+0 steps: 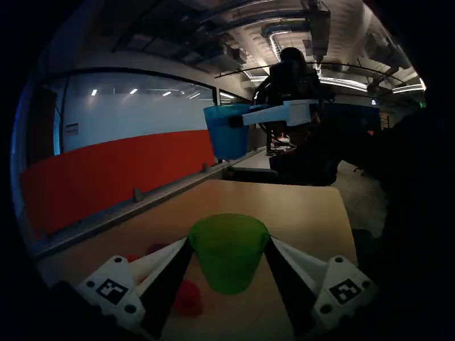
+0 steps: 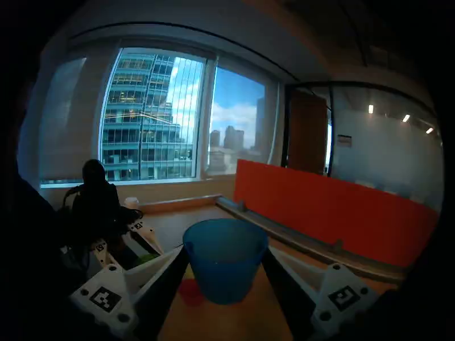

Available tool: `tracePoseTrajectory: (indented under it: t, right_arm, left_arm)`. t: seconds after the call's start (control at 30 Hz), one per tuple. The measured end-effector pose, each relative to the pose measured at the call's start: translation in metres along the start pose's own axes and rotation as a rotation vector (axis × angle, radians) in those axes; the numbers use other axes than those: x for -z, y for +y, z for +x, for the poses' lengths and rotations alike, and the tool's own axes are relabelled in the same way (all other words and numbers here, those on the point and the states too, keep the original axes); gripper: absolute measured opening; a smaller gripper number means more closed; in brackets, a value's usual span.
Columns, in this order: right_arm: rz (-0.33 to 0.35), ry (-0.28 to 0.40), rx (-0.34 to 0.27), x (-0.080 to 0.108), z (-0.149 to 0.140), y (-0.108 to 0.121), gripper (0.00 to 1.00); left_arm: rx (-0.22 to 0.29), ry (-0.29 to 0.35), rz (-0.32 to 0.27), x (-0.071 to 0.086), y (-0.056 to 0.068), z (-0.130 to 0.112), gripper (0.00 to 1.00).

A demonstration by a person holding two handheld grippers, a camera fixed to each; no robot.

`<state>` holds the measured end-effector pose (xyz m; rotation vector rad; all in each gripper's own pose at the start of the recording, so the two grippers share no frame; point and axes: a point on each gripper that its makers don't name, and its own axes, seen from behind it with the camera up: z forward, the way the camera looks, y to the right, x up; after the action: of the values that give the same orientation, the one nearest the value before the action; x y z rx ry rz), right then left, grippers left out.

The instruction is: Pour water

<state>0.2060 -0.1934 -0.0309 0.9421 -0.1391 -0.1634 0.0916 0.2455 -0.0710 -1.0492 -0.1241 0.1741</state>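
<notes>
My left gripper (image 1: 228, 245) has its jaws pinching a green plastic cup (image 1: 228, 256) from both sides. The cup is upright and raised above the wooden worktop (image 1: 296, 210). My right gripper (image 2: 226, 250) grips a blue plastic cup (image 2: 226, 264) the same way, jaws pressed against its walls, cup upright. I cannot tell whether there is water inside.

In the left gripper view the blue cup hangs higher and farther off, well apart from the green one. Red objects (image 1: 187, 298) lie on the worktop below the green cup, too dim to name. Beyond, an orange divider panel (image 2: 341, 199) runs along the worktop's edge, and a window (image 2: 153, 113) shows tall buildings.
</notes>
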Motion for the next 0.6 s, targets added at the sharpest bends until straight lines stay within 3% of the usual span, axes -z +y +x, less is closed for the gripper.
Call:
tracePoseTrajectory:
  t: [0.6]
  right_arm:
    - [0.025, -0.105, -0.005, -0.001, -0.051, -0.002, 0.91]
  left_arm:
    - [0.008, -0.066, -0.039, -0.006, 0.012, -0.026, 0.87]
